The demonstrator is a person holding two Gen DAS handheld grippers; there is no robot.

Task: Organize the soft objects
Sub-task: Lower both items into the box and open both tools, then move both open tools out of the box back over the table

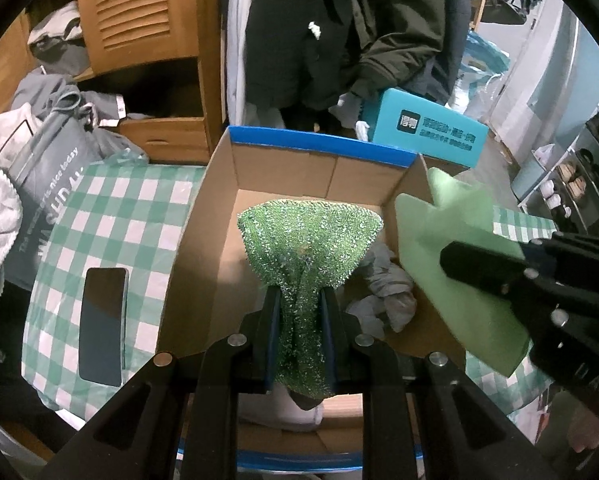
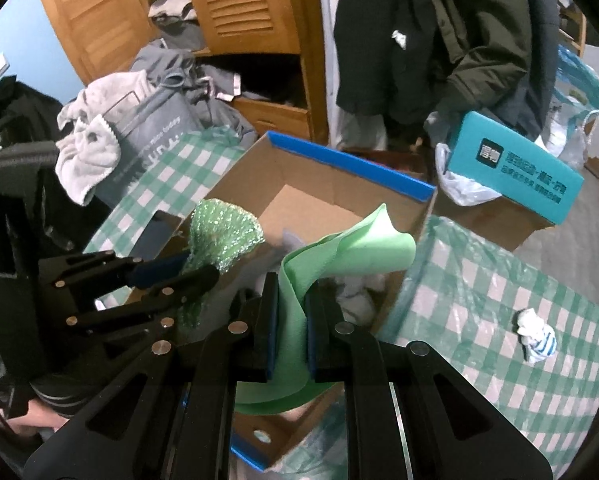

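**A:** Left wrist view. The left gripper point(image 1: 299, 300) is clamped on a sparkly green knitted scouring cloth point(image 1: 309, 240), which hangs over the open brown cardboard box with blue-edged flaps point(image 1: 323, 152). Crumpled grey fabric point(image 1: 387, 300) already lies inside. At right, the right gripper point(image 1: 475, 268) pinches a smooth pale-green cloth point(image 1: 459, 248) at the box's right wall.

**B:** And the risk?

**A:** Both cloths hang near the walls; released there, either could drape over the rim onto the green-and-white checked tablecloth point(image 1: 111, 216) rather than drop in. The dark flat phone point(image 1: 101, 324) lies just beside the box and could be nudged.

**B:** Right wrist view?

**A:** The right gripper point(image 2: 291, 312) is closed on the pale-green cloth point(image 2: 351, 248), whose free end curls above the box point(image 2: 351, 168). The left gripper point(image 2: 195, 272) holds the scouring cloth point(image 2: 223, 232) at the box's left side. A small white-and-blue striped bundle point(image 2: 537, 340) remains on the tablecloth point(image 2: 479, 288), well apart.

**B:** What is unclear?

**A:** The near box floor is hidden behind both grippers; the bundle's kind cannot be told, and the hands are cut off.
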